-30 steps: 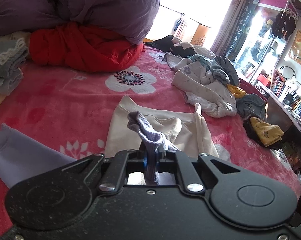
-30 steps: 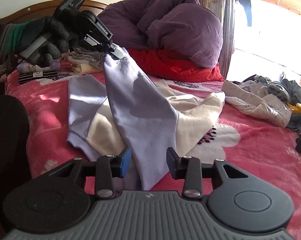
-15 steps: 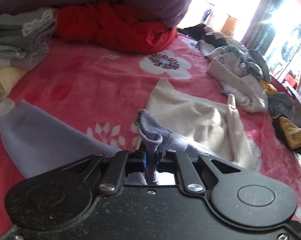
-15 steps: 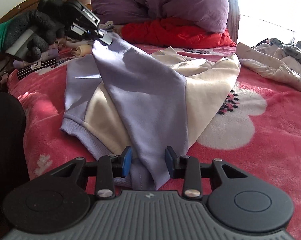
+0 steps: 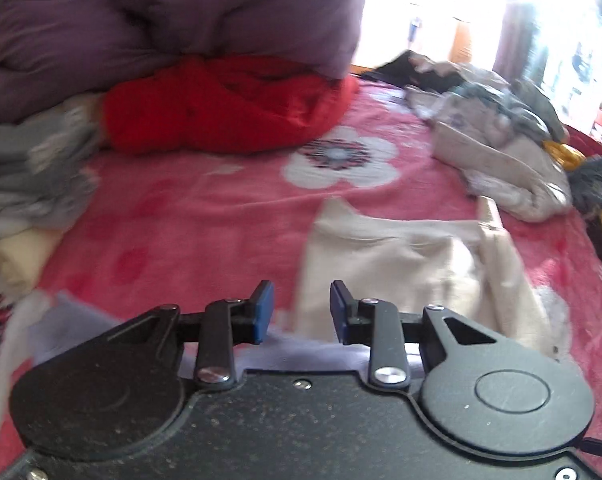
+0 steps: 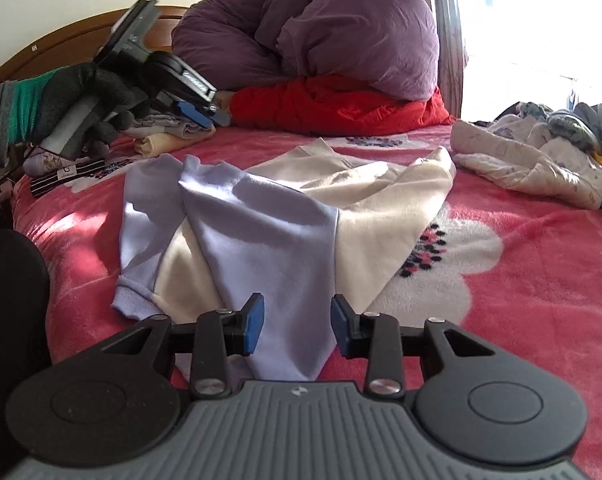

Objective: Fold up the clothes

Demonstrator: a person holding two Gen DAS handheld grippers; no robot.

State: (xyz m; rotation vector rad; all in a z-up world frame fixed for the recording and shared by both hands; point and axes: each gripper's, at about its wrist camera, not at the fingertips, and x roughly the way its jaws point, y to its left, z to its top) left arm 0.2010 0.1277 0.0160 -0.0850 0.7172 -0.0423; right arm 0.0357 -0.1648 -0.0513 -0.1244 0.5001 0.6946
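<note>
Fabric lies under us in the left wrist view: our left gripper (image 5: 301, 312) hangs over the pink flowered blanket (image 5: 181, 208), its jaws opening and nothing between the blue pads (image 5: 263, 312). Just below them we see a strip of lilac cloth, and past them the cream half of the sweatshirt (image 5: 401, 256) lies flat on the bed. A red bundle (image 5: 229, 108) sits under a purple duvet (image 5: 173, 20) at the far end, a folded grey stack (image 5: 33, 172) lies to the left, and a loose heap of clothes (image 5: 497, 152) lies to the right — all of it blurred.

From the right wrist view, our right gripper (image 6: 297, 328) has its jaws spread, with the lilac sleeve (image 6: 269, 264) of the sweatshirt running between them; the pads do not press on it. The sleeve is laid across the cream body. At upper left our gloved left hand (image 6: 85, 100) holds its gripper above the folded stack — apart from the sweatshirt.
</note>
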